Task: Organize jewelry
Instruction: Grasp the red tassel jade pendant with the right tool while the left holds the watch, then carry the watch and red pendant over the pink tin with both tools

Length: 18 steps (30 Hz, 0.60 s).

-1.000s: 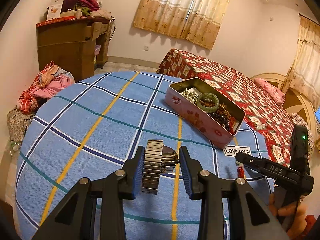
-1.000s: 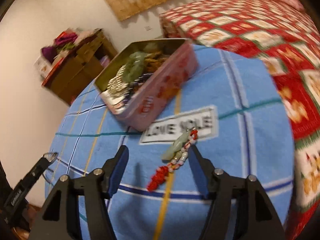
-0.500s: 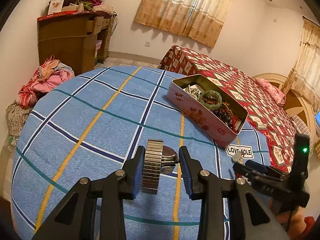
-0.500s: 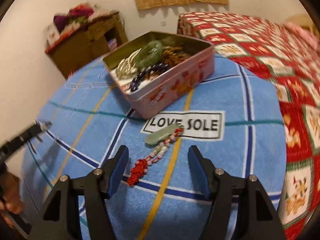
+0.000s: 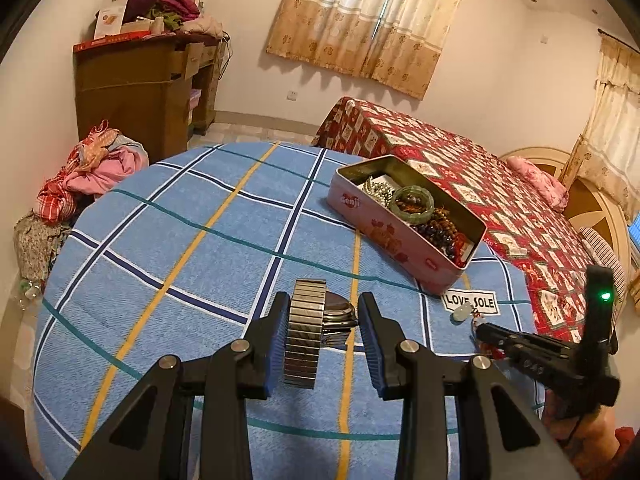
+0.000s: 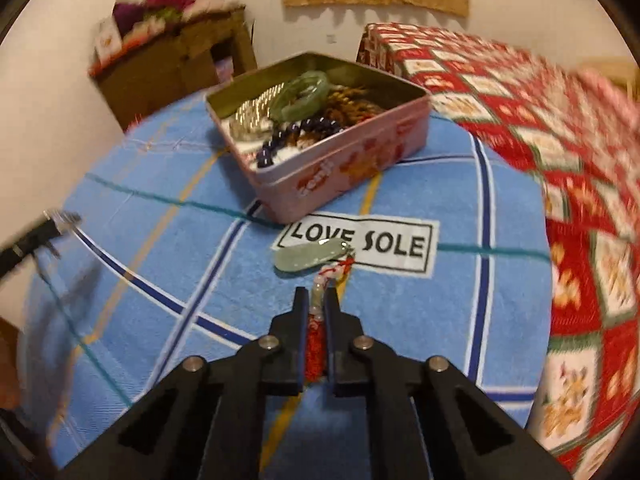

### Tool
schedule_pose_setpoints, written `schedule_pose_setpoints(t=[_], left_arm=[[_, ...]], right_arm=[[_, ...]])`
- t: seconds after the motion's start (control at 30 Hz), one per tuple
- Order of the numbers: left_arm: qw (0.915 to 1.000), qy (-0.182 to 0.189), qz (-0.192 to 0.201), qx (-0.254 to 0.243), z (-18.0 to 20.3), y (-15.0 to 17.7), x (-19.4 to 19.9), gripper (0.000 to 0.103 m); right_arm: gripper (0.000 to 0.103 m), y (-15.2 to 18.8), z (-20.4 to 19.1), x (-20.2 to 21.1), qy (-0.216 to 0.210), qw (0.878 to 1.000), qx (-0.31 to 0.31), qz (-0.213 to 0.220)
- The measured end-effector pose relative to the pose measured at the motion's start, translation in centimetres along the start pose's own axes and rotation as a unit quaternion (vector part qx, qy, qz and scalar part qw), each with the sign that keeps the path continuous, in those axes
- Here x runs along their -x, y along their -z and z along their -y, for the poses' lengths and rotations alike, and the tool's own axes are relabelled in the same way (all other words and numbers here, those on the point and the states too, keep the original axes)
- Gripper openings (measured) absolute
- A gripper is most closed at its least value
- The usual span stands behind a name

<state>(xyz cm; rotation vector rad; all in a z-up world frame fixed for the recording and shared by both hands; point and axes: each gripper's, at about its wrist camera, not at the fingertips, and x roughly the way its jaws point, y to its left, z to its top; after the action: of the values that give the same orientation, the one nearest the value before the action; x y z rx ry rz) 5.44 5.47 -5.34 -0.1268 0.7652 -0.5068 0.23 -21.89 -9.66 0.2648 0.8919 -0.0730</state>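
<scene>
Well along, by the look of it. Tin (image 5: pixel 404 228) open on the blue checked cloth (image 5: pixel 180 248), toward the far right edge, already loaded: green bangle (image 5: pixel 413 204), silver chain (image 5: pixel 376 189), dark and brown beads (image 5: pixel 440 228) inside. Two pieces not yet in.

First piece: watch (image 5: pixel 316 328) with a steel stretch band, near the front edge of the cloth. Left gripper (image 5: pixel 323 336) partly open around it, band against the left pad, watch body reaching toward the right pad. Cannot tell whether the right pad presses or whether the watch is off the cloth.

Second piece: charm (image 6: pixel 316 304), a pale jade pendant on a beaded string with a red knot, just in front of the tin. Pendant lying on the "LOVE SOLE" label (image 6: pixel 384 246), string running back toward the camera. Right gripper (image 6: pixel 317 308) closed down to a narrow slit, pinching the beads and red knot; pendant itself free, beyond the tips. Same grip visible from the left view, low at the right edge of the cloth.

Left to do, judging from this: lift charm, carry the short way to the tin, drop in; same for watch. Lid nowhere in view, so closing cannot be judged.
</scene>
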Motion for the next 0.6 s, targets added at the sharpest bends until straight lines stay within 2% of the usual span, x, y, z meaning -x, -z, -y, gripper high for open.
schedule_pose_setpoints(t=[0.1,0.33,0.6], left_arm=[[1.0,0.002,0.005,-0.001,0.3,0.0,0.6,0.035],[0.9998,0.007,0.018,-0.011,1.4,-0.2,1.8,0.035],[0.999,0.009,0.035,-0.026,2.5,-0.3,3.4,0.035]], right_arm=[[0.007,0.0,0.0,2.8,-0.035,0.999,-0.014,0.028],[0.007,-1.4,-1.0,7.7,-0.077,0.993,-0.024,0.083],[0.007,-2.8,-1.4,11.2,-0.114,0.985,-0.017,0.129]])
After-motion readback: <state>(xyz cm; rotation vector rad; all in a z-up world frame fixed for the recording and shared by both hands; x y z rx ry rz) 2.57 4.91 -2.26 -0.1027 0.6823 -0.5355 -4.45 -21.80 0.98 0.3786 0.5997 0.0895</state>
